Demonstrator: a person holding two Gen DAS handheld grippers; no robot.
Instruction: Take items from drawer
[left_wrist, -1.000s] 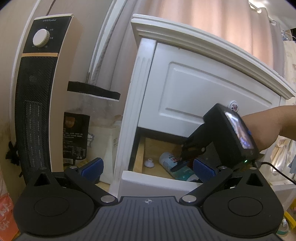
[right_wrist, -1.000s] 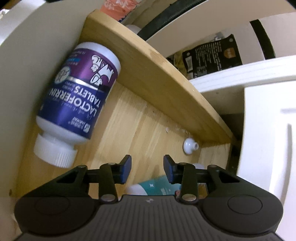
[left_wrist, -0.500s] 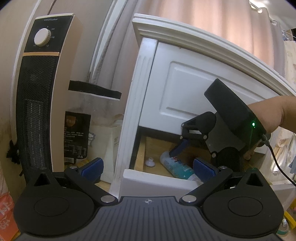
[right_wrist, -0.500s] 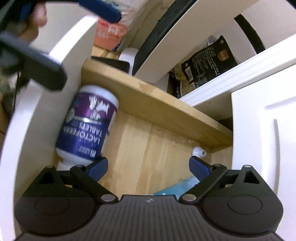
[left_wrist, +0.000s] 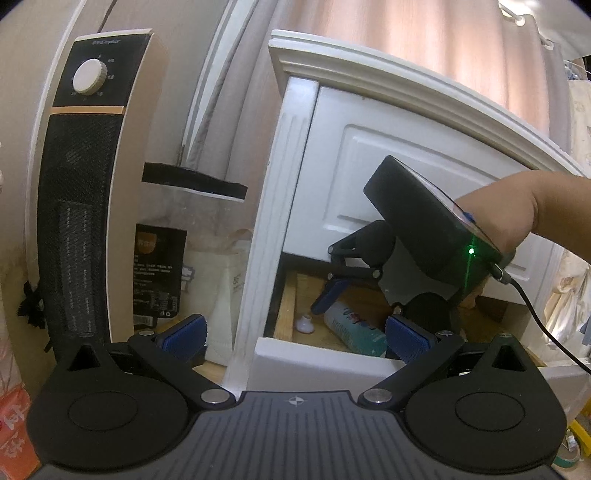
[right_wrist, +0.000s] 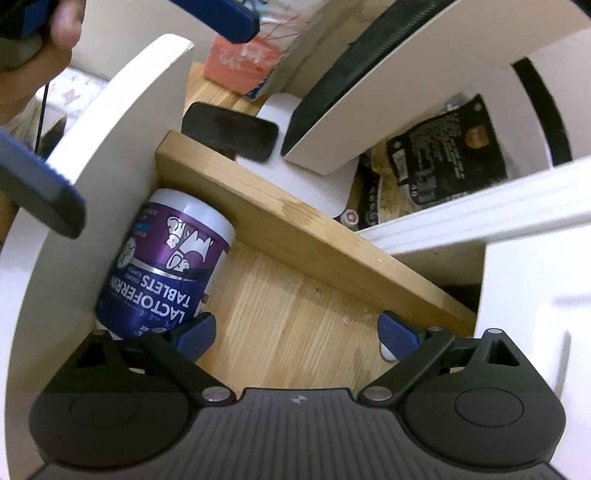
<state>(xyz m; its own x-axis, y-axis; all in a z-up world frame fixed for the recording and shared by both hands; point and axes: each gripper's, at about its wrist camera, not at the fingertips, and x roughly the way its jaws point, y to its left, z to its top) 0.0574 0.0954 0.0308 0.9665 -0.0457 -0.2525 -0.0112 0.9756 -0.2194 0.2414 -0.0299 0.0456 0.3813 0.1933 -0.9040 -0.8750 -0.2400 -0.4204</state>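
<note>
- A person's right gripper (right_wrist: 297, 330) is hanging over the open wooden drawer (right_wrist: 295, 236) of a white cabinet, its jaws spread wide with nothing between them but bare drawer floor.
- The purple Lactoferrin tablets bottle (right_wrist: 166, 266) is lying on its side at centre left of the right wrist view, tucked into the drawer's corner, just beside the left blue pad (right_wrist: 197, 328).
- In the left wrist view, a teal-and-white bottle (left_wrist: 352, 326) and a small white knob-like piece (left_wrist: 304, 323) are lying in the drawer at lower centre, below the right gripper.
- The left gripper (left_wrist: 295, 338) is waiting outside the drawer front, jaws apart and empty, near a tower heater (left_wrist: 85, 177) at upper left.
- The step in hand appears to be lining up a pick; no item is out yet.
- The next move probably calls for shifting the open jaws over one bottle's body, lowering, then closing across its width.
</note>
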